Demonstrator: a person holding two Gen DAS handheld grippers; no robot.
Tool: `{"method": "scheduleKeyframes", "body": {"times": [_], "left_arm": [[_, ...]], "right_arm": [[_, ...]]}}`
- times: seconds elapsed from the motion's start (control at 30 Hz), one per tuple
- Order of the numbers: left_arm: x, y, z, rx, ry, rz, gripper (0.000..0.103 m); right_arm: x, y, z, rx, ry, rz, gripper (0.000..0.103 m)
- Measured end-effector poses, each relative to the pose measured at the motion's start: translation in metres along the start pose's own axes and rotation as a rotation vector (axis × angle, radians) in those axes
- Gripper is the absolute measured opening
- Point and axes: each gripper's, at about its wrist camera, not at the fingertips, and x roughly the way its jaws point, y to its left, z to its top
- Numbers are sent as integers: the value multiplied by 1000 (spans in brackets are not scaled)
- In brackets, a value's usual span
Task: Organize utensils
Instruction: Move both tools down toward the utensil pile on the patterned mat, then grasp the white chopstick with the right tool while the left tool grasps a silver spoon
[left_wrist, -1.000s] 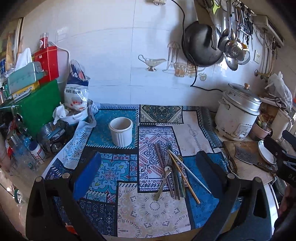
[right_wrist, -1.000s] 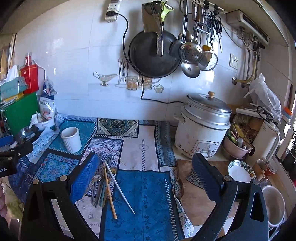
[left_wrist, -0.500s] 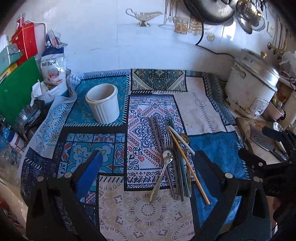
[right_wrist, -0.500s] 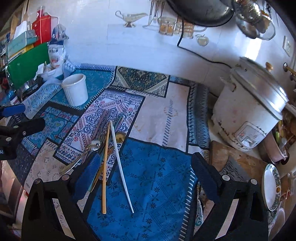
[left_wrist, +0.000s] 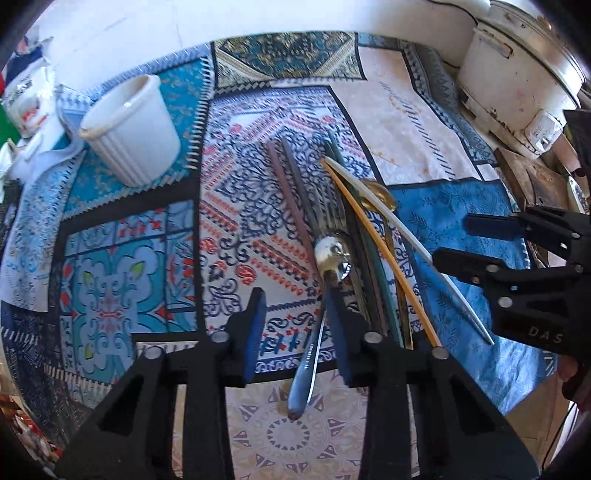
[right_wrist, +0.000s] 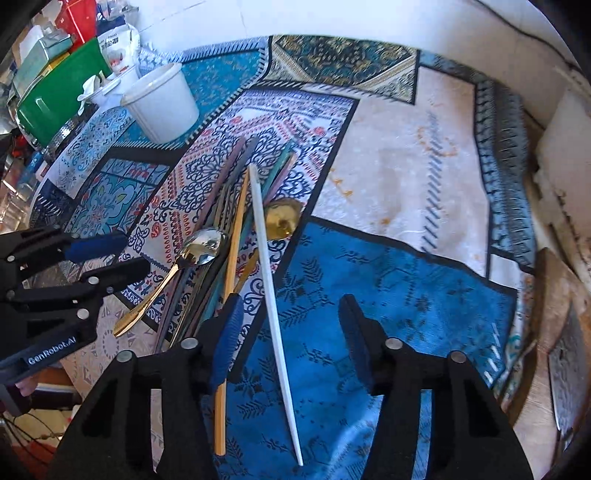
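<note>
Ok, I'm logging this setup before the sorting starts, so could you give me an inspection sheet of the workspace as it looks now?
Surface: patchwork patterned cloth covers the counter.
Job's things: pile of utensils lying loose on the cloth: silver spoon, gold spoon, white chopstick, tan chopstick; white ribbed cup upright, apart from the pile.
Clutter: green box, bags and containers at the far left.
Grippers: left hand-held gripper has just been closing, spoon handle between its jaws, not yet pinched; right hand-held gripper has just been closing, jaws astride the white chopstick, not touching.
Cables: nothing seen.
Surroundings: white rice cooker, tiled wall.
</note>
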Motion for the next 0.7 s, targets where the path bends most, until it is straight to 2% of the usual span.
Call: {"method": "scheduleKeyframes", "body": {"times": [0.13, 0.4, 0.6, 0.7], "left_arm": [[10, -3, 6, -19, 29, -45, 28], [25, -11, 14, 48, 103, -80, 28], [35, -6, 17, 16, 158, -92, 28], [36, -6, 17, 25, 155, -92, 28]], "right_arm": [[12, -2, 8, -5, 34, 50, 36], [27, -7, 13, -10, 83, 100, 19], [31, -7, 16, -20, 87, 114, 15], [32, -5, 16, -18, 84, 117, 14]]}}
